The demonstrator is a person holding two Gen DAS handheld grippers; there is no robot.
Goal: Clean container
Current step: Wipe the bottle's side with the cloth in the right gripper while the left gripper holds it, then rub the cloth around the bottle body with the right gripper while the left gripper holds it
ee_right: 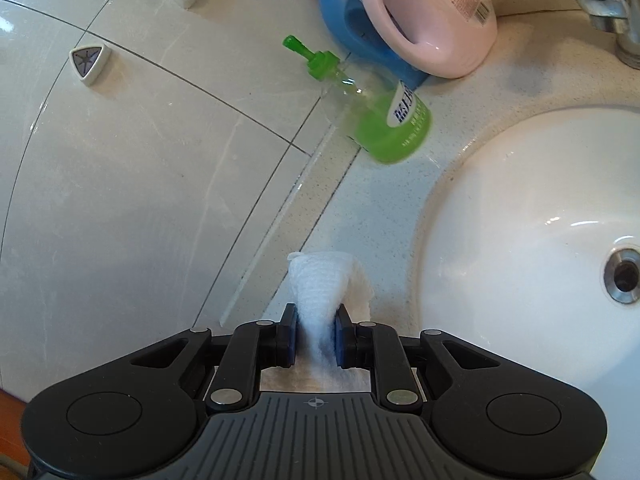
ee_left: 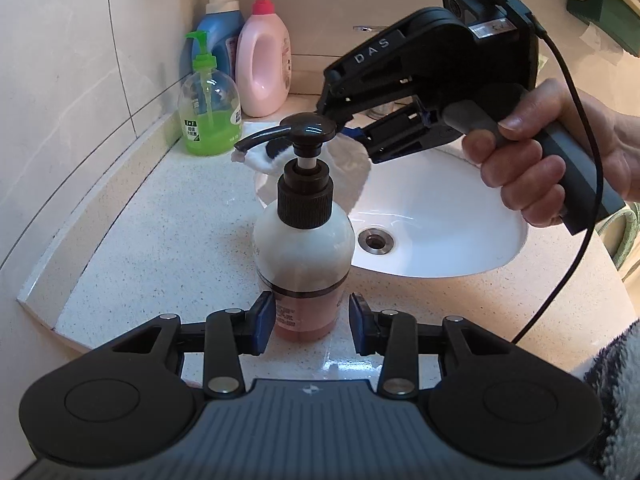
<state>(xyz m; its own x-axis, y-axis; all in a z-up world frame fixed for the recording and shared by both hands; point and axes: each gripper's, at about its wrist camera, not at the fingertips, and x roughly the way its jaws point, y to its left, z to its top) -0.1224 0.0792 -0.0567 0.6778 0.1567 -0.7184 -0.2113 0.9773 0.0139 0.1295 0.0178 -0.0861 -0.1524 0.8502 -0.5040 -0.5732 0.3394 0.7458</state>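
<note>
A pump bottle (ee_left: 304, 240) with a dark pump head (ee_left: 306, 130), white upper body and pink liquid at the bottom stands on the speckled counter (ee_left: 160, 248) next to the sink. My left gripper (ee_left: 311, 322) is open, its blue pads on either side of the bottle's base; the left pad looks close to it, the right pad apart. My right gripper (ee_right: 316, 340) is shut on a white tissue (ee_right: 324, 284). In the left wrist view it (ee_left: 352, 132) hovers just behind the pump head, with the tissue (ee_left: 348, 160) hanging by the nozzle.
A white sink basin (ee_left: 440, 216) with a metal drain (ee_left: 376, 240) lies right of the bottle. A green soap dispenser (ee_left: 208, 120), a pink bottle (ee_left: 264, 64) and a blue bottle (ee_left: 220, 24) stand at the back by the tiled wall. A faucet (ee_right: 612, 8) is at the far right.
</note>
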